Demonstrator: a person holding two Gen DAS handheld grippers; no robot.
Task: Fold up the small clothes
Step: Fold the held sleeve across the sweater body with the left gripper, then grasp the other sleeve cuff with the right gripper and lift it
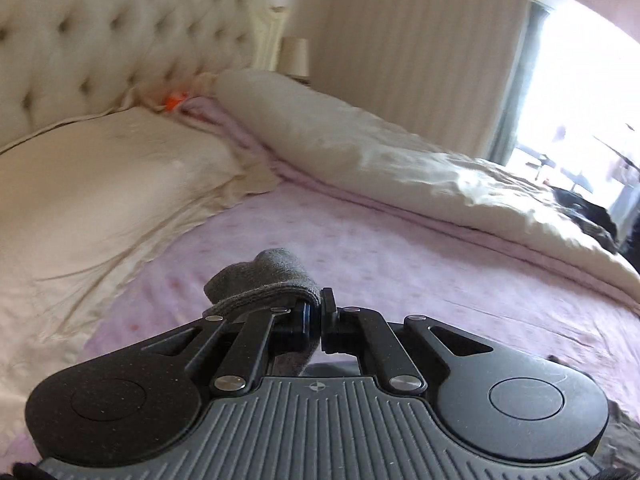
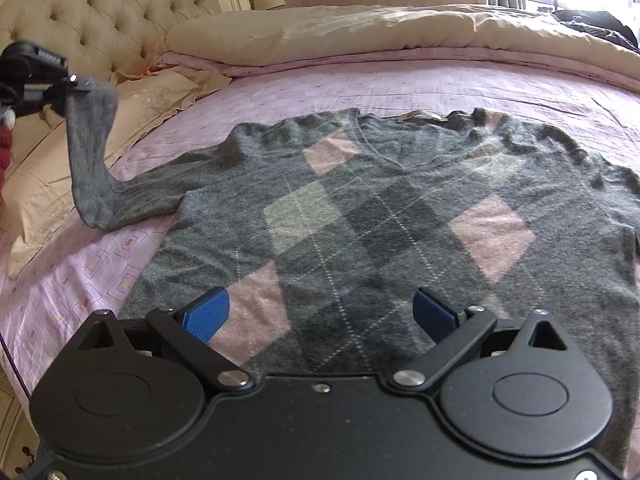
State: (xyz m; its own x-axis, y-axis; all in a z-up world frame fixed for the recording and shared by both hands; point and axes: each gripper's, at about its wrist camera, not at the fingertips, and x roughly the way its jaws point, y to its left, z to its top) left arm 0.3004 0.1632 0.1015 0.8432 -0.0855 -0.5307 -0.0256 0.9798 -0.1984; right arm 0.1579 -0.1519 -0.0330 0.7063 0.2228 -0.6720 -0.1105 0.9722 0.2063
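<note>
With the left hand-held gripper (image 1: 320,312) clamped on the cuff of the sleeve (image 2: 90,152) and the right hand-held gripper (image 2: 320,316) hovering wide open over the sweater (image 2: 360,216) spread on the bed (image 2: 400,80), the sleeve is best carried flat across the chest.

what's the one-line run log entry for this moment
left gripper: shut on sleeve, lifted off bed | right gripper: open above sweater | sweater: flat on pink sheet | fold: not yet made

A grey sweater (image 2: 380,216) with pink, pale and dark grey argyle diamonds is lying on a pink sheet (image 2: 400,84) patterned with squares; pillows (image 2: 280,36) are showing cream.
</note>
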